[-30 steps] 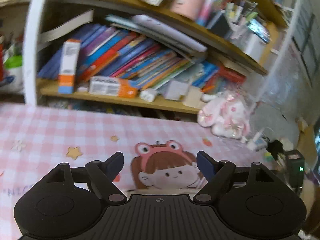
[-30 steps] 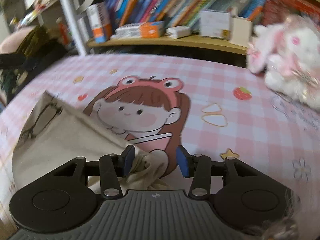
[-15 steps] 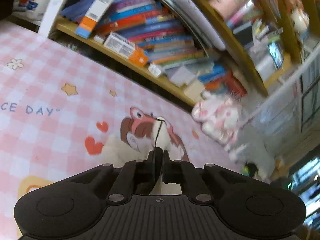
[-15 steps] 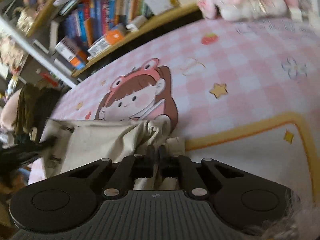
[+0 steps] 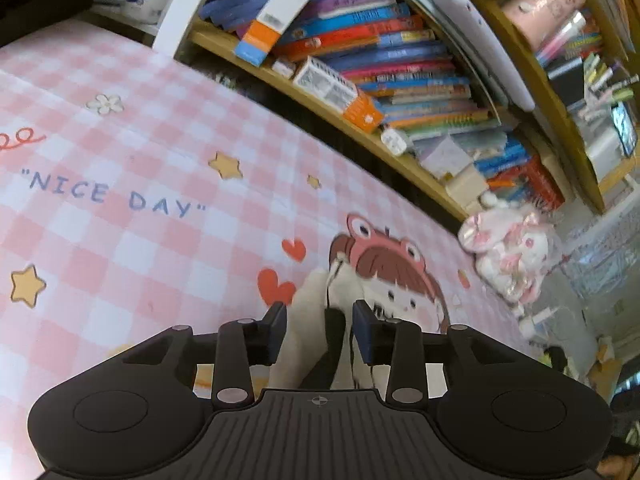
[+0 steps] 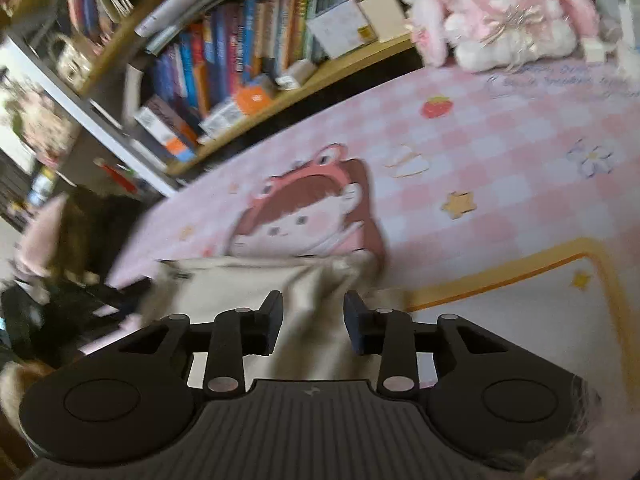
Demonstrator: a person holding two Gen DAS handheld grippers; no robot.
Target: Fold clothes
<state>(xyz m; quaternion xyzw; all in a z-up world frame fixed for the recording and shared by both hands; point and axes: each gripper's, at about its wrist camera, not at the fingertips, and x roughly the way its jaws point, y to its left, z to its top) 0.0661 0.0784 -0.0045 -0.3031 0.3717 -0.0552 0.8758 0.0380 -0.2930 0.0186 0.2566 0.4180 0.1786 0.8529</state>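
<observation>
Cloth [image 6: 240, 292], cream, lies bunched on the pink checked sheet [image 5: 120, 240] between the parted jaws of our left gripper [image 5: 320, 330] and right gripper [image 6: 312, 326]; we'd smooth it flat before re-gripping.

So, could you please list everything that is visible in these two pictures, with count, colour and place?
Garment: one, cream, on the sheet, reaching between both grippers' fingers.
Bed sheet: one, pink-white check with a cartoon girl, under everything.
Plush rabbit: one, white-pink, at the sheet's far edge.
Bookshelf: one, wooden, behind the sheet.
Books: many, mixed colours, leaning on the shelf.
Left gripper: one, black, open, cloth between its jaws.
Right gripper: one, black, open, over the garment.
</observation>
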